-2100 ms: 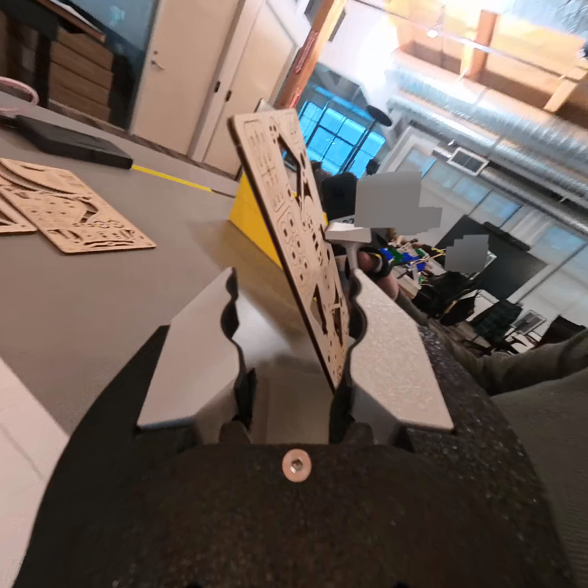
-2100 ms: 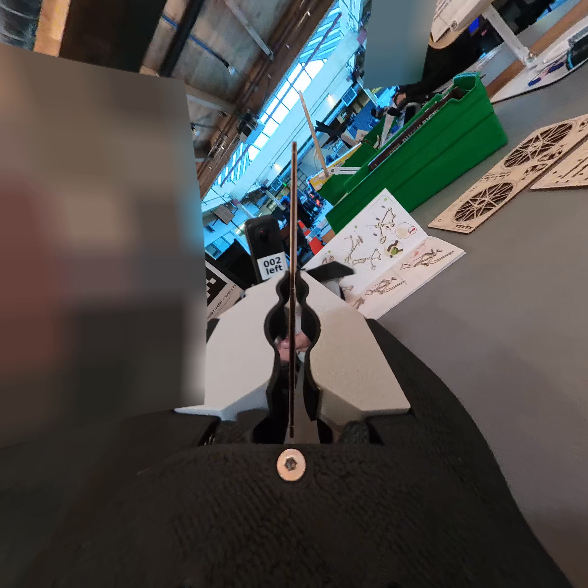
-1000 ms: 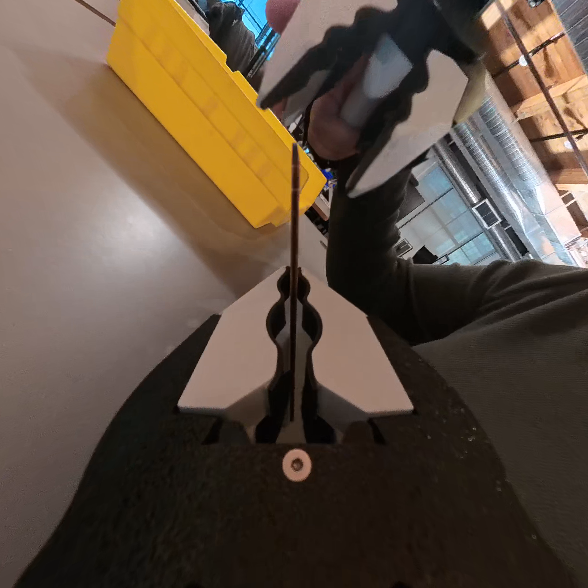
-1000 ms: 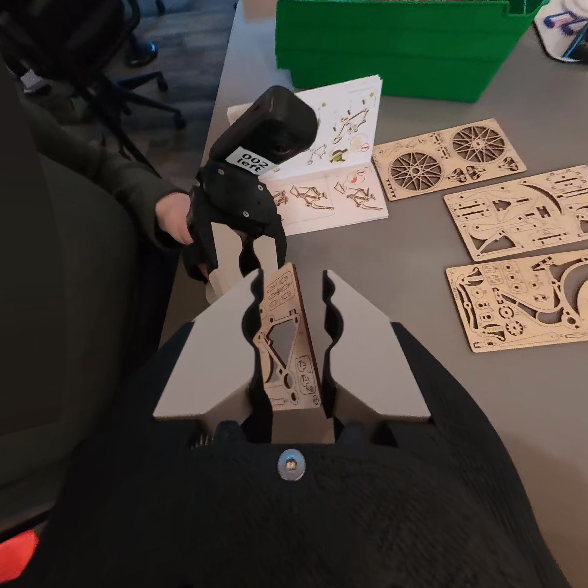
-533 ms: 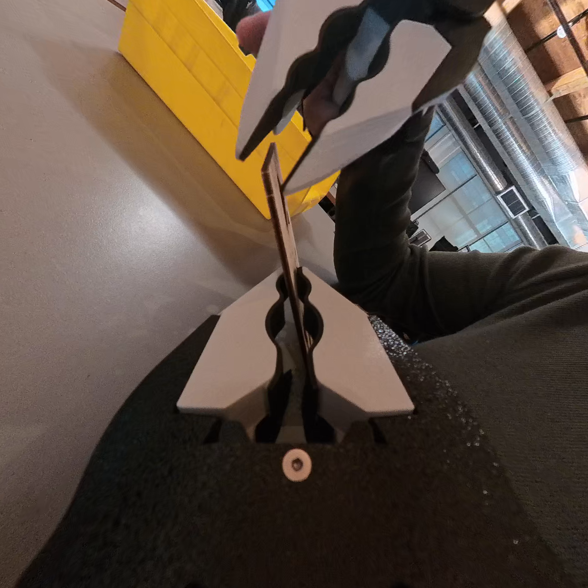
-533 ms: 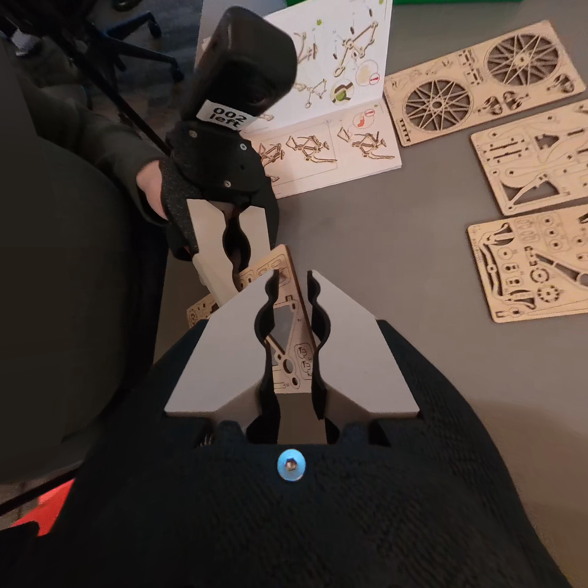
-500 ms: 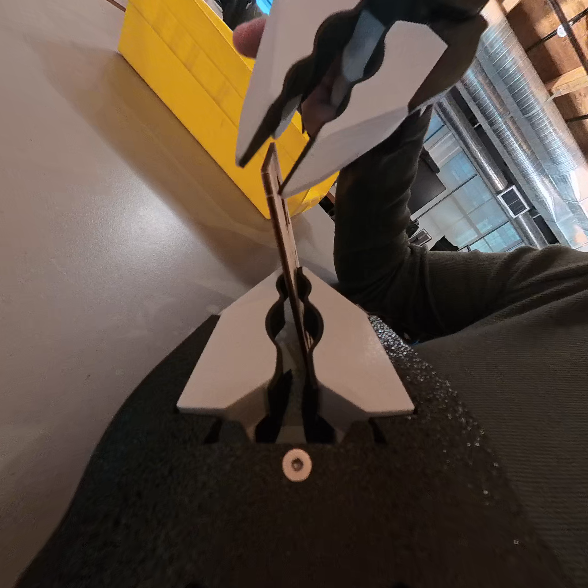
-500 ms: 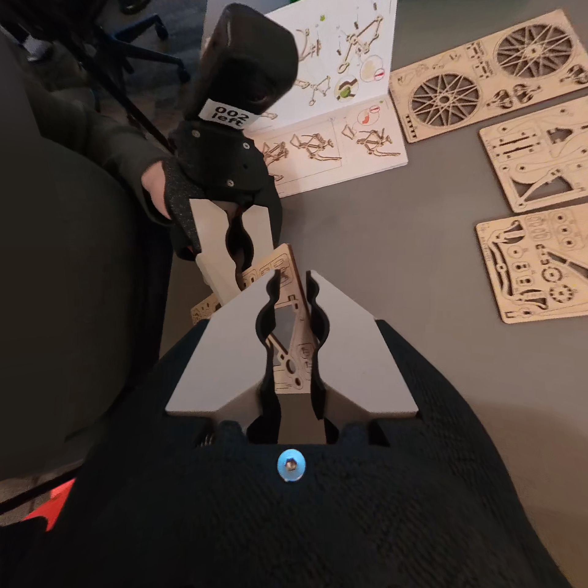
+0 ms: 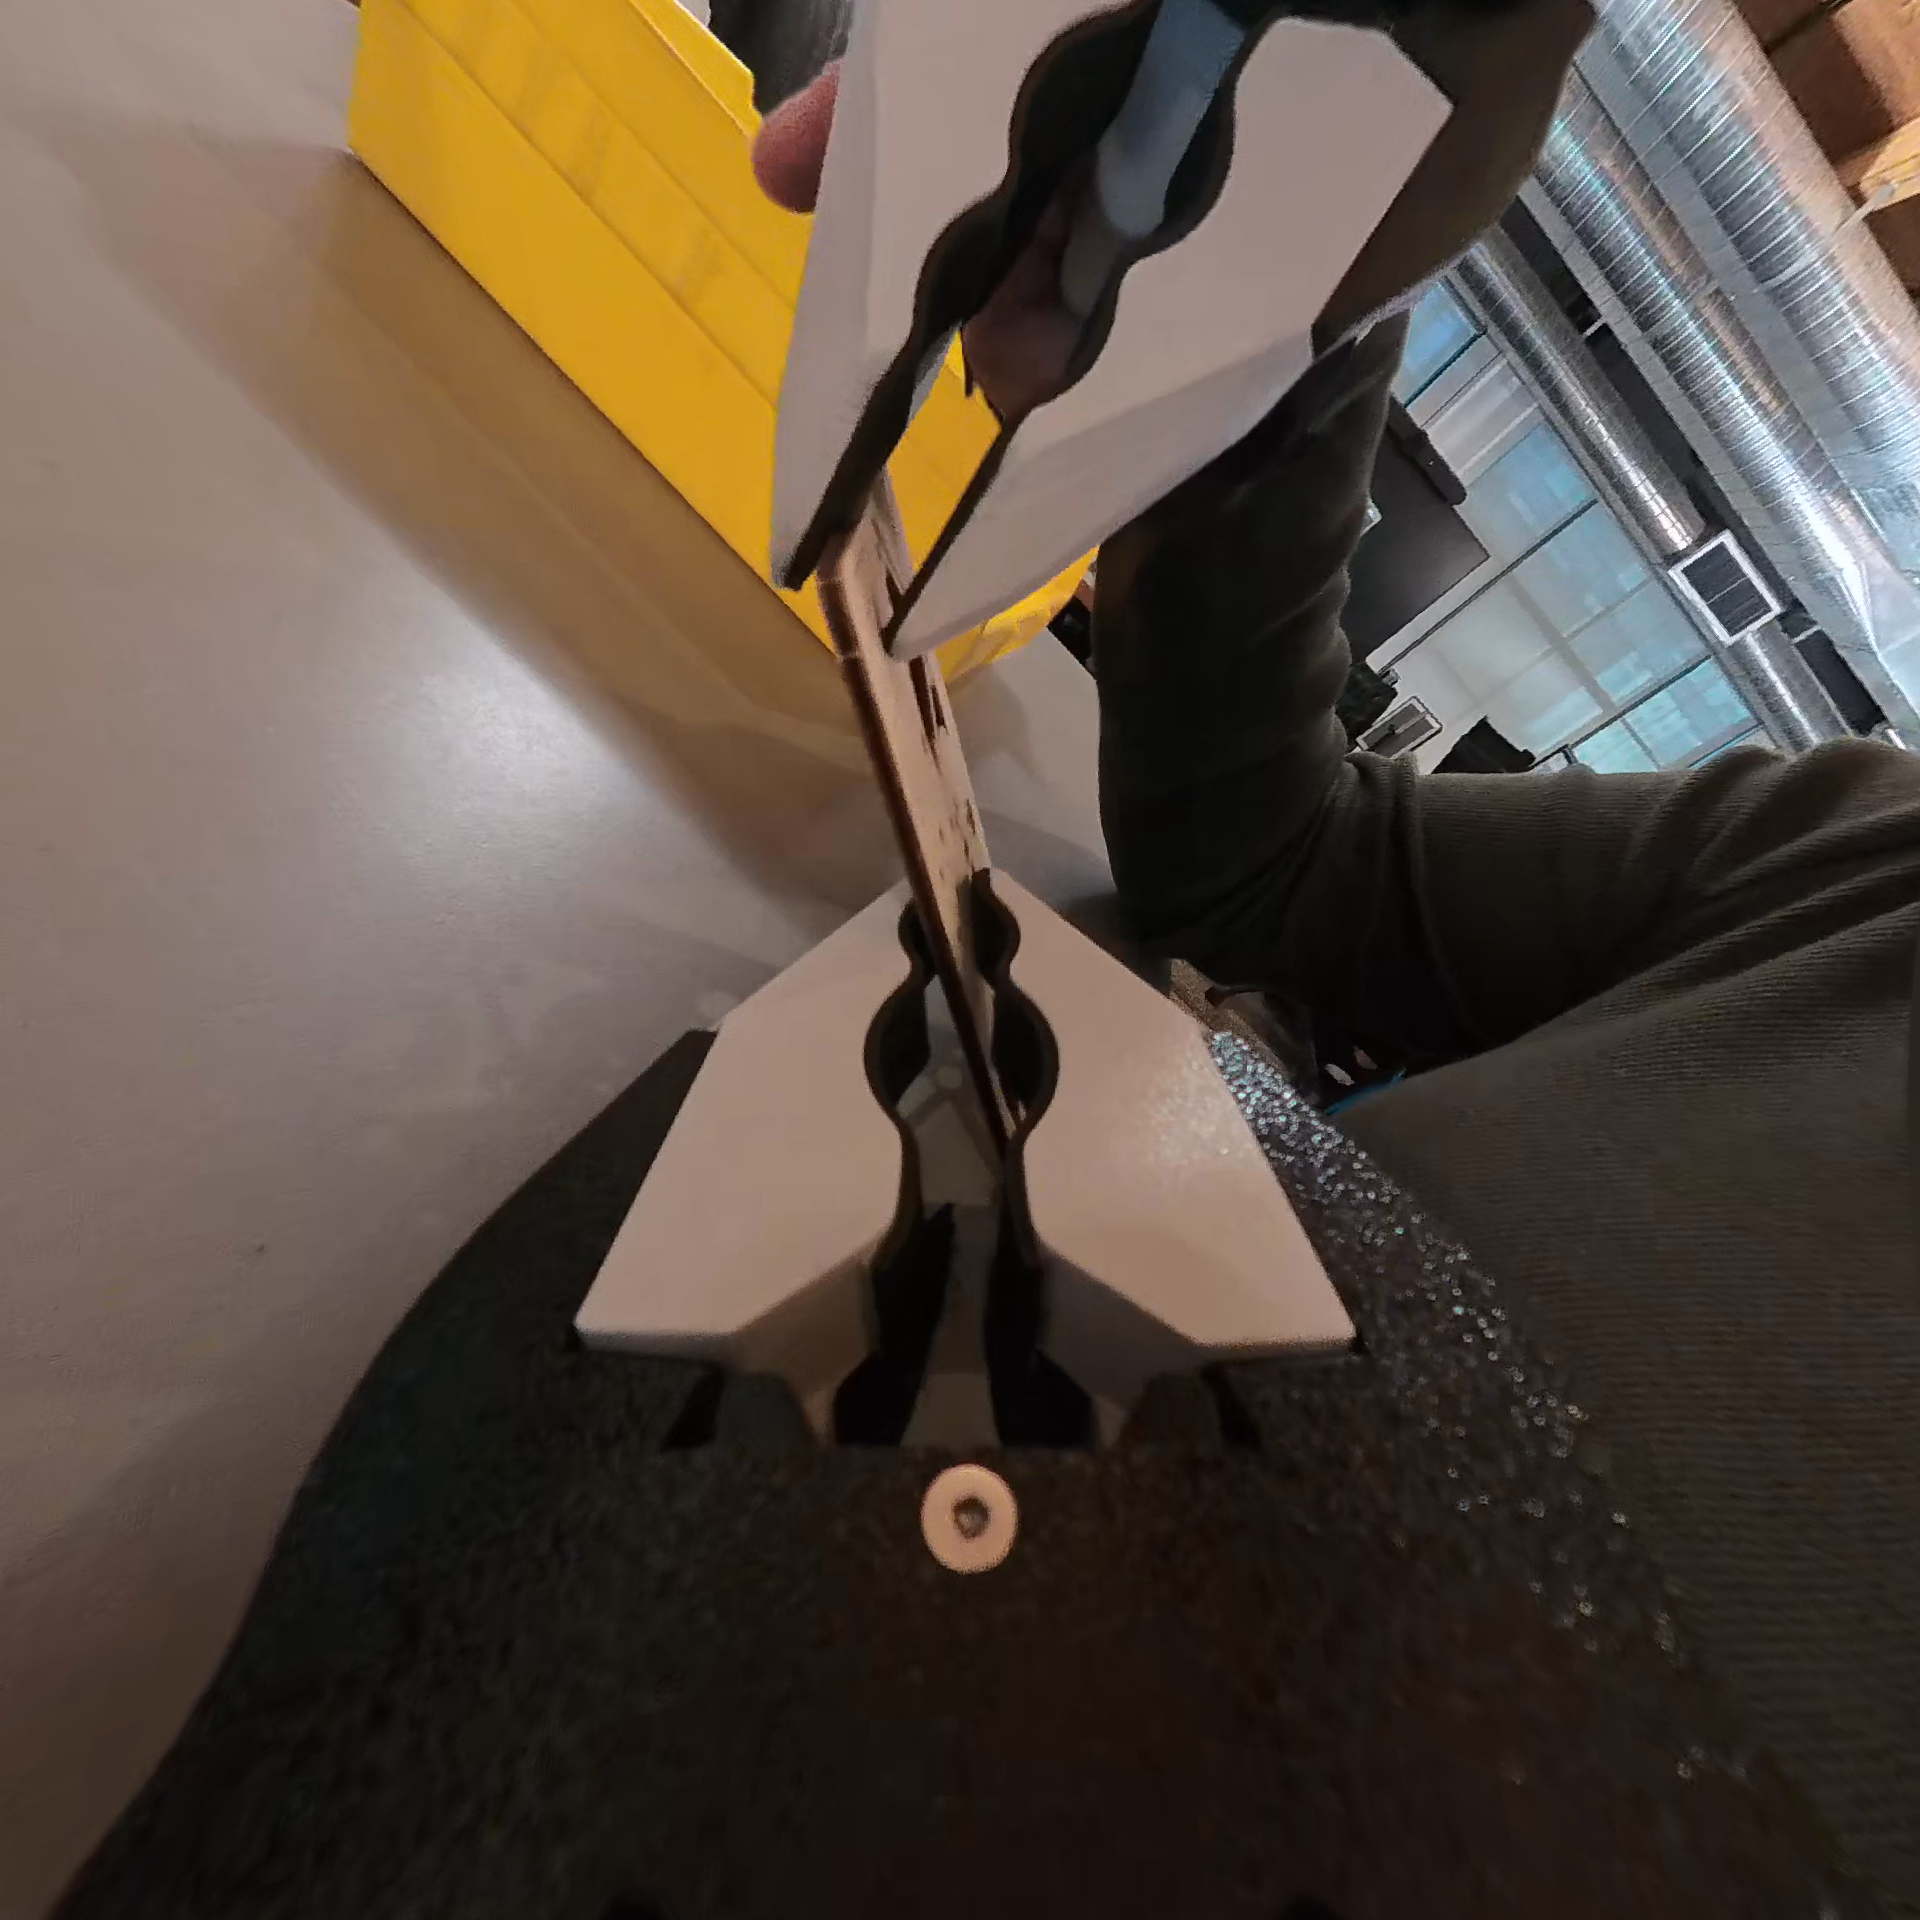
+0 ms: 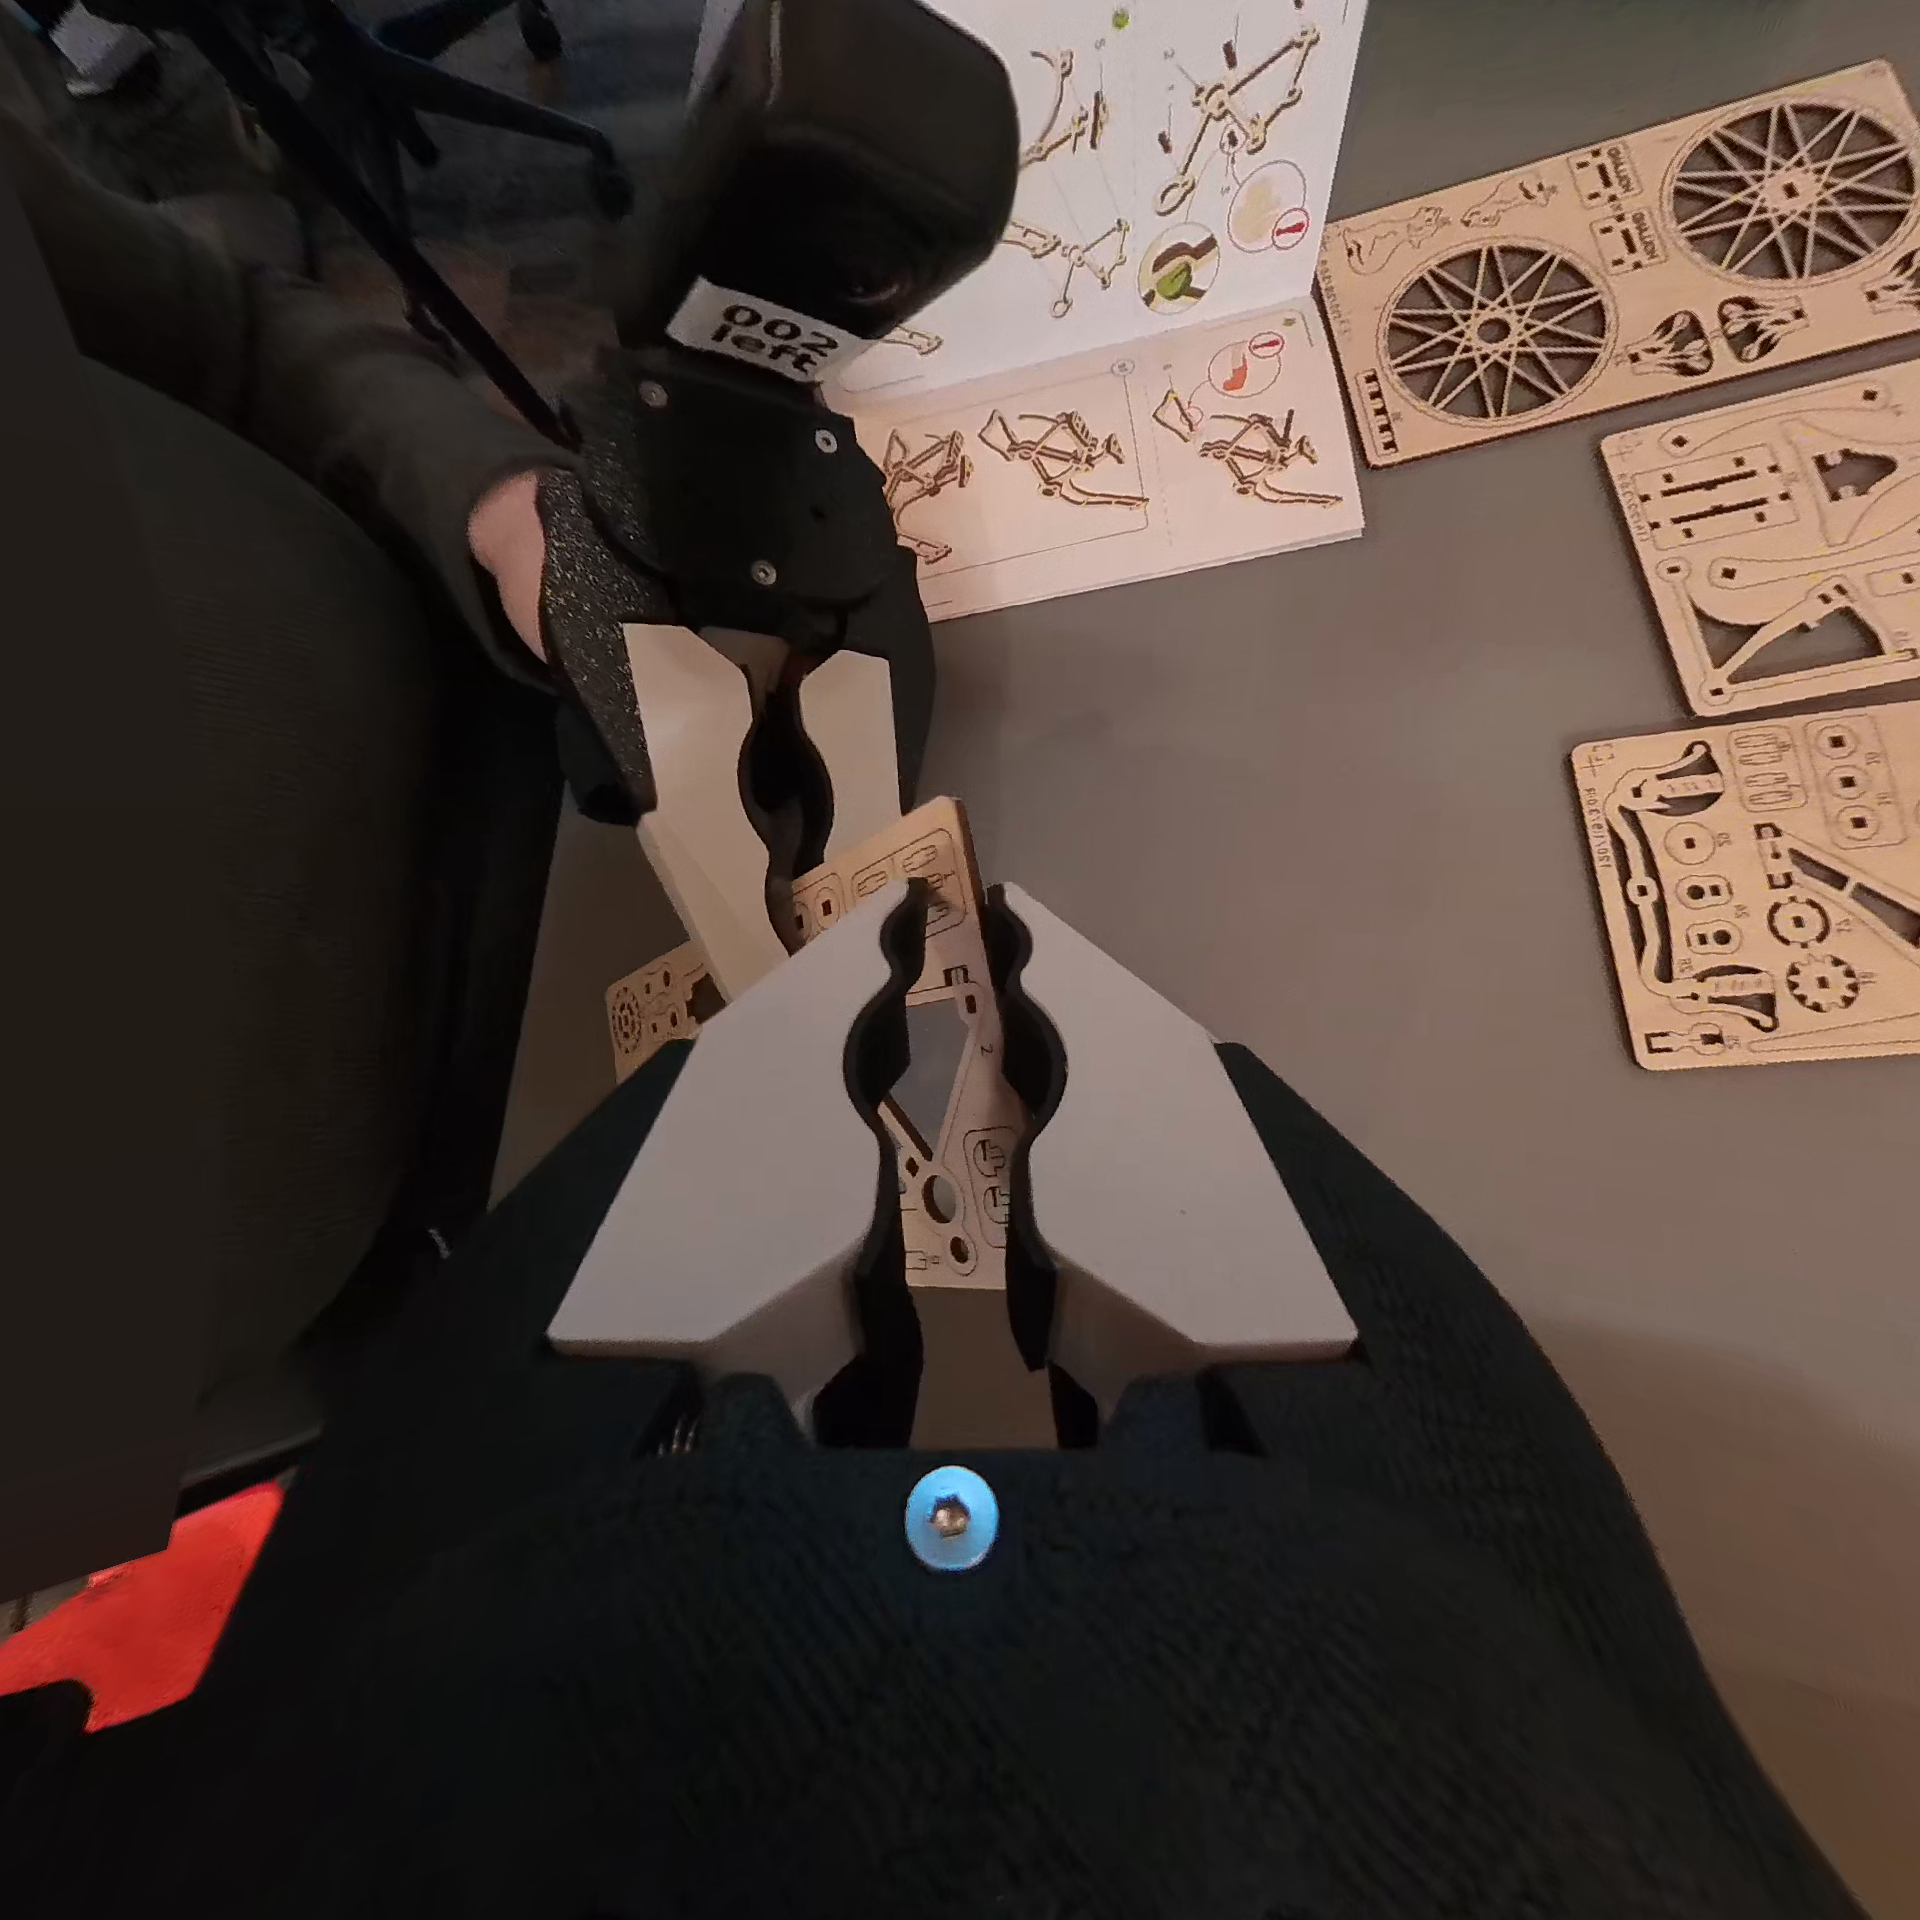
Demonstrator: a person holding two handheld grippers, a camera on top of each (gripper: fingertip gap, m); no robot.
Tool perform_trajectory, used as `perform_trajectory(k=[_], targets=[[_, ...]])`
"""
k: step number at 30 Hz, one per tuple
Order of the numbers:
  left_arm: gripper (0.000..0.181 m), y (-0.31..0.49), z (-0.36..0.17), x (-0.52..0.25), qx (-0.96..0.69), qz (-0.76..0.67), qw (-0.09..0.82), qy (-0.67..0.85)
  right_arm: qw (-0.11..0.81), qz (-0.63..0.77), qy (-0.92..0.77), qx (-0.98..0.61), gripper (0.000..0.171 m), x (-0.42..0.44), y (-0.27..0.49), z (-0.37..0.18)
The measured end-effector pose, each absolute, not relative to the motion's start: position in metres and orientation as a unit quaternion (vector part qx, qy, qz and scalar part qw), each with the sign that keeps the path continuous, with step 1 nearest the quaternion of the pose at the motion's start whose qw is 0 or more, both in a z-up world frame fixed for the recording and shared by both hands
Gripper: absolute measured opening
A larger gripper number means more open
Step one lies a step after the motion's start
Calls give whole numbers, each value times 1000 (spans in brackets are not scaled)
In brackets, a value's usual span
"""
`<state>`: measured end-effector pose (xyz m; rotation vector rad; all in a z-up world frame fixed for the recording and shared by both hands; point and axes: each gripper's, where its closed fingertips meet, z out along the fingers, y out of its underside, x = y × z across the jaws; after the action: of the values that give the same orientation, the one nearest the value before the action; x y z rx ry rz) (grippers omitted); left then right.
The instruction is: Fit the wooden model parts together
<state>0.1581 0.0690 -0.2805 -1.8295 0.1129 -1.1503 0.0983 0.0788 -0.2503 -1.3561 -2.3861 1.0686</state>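
Wooden sheet (image 10: 951,1101) is held above the tabletop (image 10: 1299,831), near its edge, tilted, between both tongs. Left tongs (image 9: 961,914) are clenched on one end of the sheet, seen edge-on there (image 9: 925,790). Right tongs (image 10: 961,904) straddle the sheet's other end with fingers (image 10: 1101,1091) narrowed around it; cannot tell if they actually grip, since a gap shows on both sides. Three more part sheets lie flat on the right: wheel sheet (image 10: 1621,260), frame sheet (image 10: 1766,540), gear sheet (image 10: 1756,883). Open manual (image 10: 1122,343) lies just left of the wheel sheet. Yellow bin (image 9: 623,270) is behind the right tongs (image 9: 883,592).
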Motion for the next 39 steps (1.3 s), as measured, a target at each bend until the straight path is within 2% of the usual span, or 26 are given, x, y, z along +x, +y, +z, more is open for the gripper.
perform_trajectory(k=[16,22,25,39], targets=[[4,69,-278,157,-744,-460,482,48,178,290,-843,-417,10,97,77,-247],[8,69,-260,143,-703,-466,536,28,150,344,-837,-397,8,99,69,-241],[2,66,-257,145,-696,-475,537,35,140,362,-836,-389,8,102,65,-237],[3,61,-260,153,-718,-421,546,92,100,373,-841,-379,13,111,56,-242]])
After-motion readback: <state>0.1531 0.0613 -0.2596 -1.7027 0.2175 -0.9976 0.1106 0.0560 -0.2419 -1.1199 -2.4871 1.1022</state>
